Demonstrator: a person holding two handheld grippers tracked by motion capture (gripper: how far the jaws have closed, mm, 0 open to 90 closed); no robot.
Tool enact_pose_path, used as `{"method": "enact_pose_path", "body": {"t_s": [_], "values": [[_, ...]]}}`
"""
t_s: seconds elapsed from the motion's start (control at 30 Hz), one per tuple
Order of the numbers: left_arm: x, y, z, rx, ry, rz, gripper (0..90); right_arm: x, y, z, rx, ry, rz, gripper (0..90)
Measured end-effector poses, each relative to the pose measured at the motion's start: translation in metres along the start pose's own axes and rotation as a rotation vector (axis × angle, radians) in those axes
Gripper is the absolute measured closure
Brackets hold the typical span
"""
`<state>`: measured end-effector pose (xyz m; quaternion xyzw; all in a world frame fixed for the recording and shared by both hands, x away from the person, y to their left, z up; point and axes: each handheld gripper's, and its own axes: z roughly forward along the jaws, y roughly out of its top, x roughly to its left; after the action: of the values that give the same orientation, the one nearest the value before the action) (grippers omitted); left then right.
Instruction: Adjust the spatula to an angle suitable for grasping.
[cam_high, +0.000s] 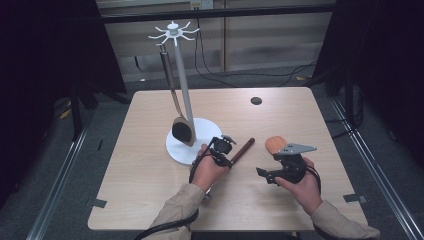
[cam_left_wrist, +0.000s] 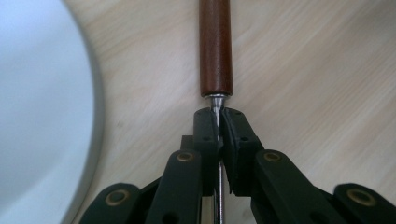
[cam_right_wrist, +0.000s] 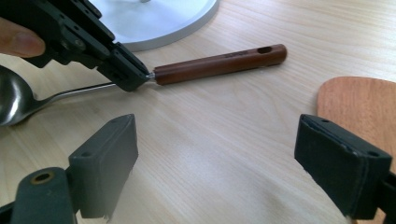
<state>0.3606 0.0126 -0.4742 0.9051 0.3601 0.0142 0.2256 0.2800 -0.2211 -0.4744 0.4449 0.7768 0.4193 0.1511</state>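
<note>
A spoon with a brown wooden handle (cam_high: 243, 149) (cam_left_wrist: 215, 46) (cam_right_wrist: 219, 63) lies on the table beside the white round base (cam_high: 178, 150) (cam_left_wrist: 37, 102) (cam_right_wrist: 159, 18) of a utensil stand. My left gripper (cam_high: 227, 160) (cam_left_wrist: 218, 119) (cam_right_wrist: 128, 74) is shut on the spoon's thin metal shank just below the handle. The steel bowl (cam_right_wrist: 11, 100) lies near the hand. My right gripper (cam_high: 265, 176) (cam_right_wrist: 224, 158) hovers open to the right, nothing between its pads (cam_right_wrist: 107, 154), facing the spoon.
A dark wooden ladle (cam_high: 182, 131) hangs from a hook on the stand's pole (cam_high: 184, 85). A wooden spatula head (cam_high: 275, 144) (cam_right_wrist: 359, 102) lies just beyond my right gripper. A small black round hole (cam_high: 256, 100) marks the table's far side.
</note>
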Motion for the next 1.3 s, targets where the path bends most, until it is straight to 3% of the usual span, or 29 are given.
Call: {"method": "enact_pose_path", "body": {"t_s": [0.17, 0.4, 0.6, 0.63, 0.7, 0.73, 0.93, 1.0, 1.03, 1.1, 1.17, 1.2, 1.23, 1.3], "values": [[0.003, -0.008, -0.005, 0.004, 0.009, -0.018, 83.8, 0.003, 0.001, 0.002, -0.002, 0.005, -0.011, 11.7], [0.0, -0.004, -0.003, 0.037, 0.04, 0.026, 81.7, 0.003, 0.002, 0.002, 0.001, 0.003, -0.009, 11.4], [0.001, -0.004, -0.003, 0.039, 0.039, 0.014, 84.5, 0.002, 0.003, 0.003, -0.007, 0.002, -0.001, 10.5], [0.0, -0.006, -0.002, 0.007, 0.03, -0.024, 84.6, 0.001, 0.003, 0.003, -0.004, 0.003, 0.0, 10.2], [0.002, -0.008, -0.005, -0.002, 0.018, -0.02, 84.7, 0.0, 0.003, 0.004, -0.009, 0.004, 0.0, 9.6], [0.001, -0.009, -0.006, -0.044, 0.011, -0.061, 84.7, 0.0, 0.003, 0.004, -0.009, 0.004, 0.0, 9.6], [0.008, -0.014, -0.032, -0.145, 0.004, -0.07, 85.1, 0.001, 0.004, 0.006, -0.012, 0.008, 0.004, 7.9], [0.008, -0.017, -0.042, -0.201, 0.004, -0.071, 85.2, 0.002, 0.005, 0.007, -0.015, 0.012, 0.004, 7.1], [0.008, -0.02, -0.049, -0.264, 0.001, -0.062, 85.2, 0.002, 0.005, 0.007, -0.013, 0.018, 0.004, 6.8], [0.008, -0.021, -0.051, -0.287, 0.006, -0.066, 85.3, 0.003, 0.006, 0.009, -0.011, 0.021, 0.003, 6.4], [0.008, -0.026, -0.058, -0.351, 0.023, -0.064, 85.3, 0.003, 0.007, 0.011, -0.013, 0.029, -0.001, 5.6], [0.008, -0.026, -0.058, -0.351, 0.023, -0.064, 85.3, 0.004, 0.007, 0.011, -0.014, 0.032, -0.002, 5.0], [0.006, -0.028, -0.062, -0.4, 0.03, -0.082, 85.3, 0.004, 0.008, 0.013, -0.015, 0.037, -0.005, 4.3], [0.007, -0.03, -0.064, -0.427, 0.042, -0.085, 85.4, 0.005, 0.008, 0.015, -0.011, 0.055, -0.01, 2.6]]}}
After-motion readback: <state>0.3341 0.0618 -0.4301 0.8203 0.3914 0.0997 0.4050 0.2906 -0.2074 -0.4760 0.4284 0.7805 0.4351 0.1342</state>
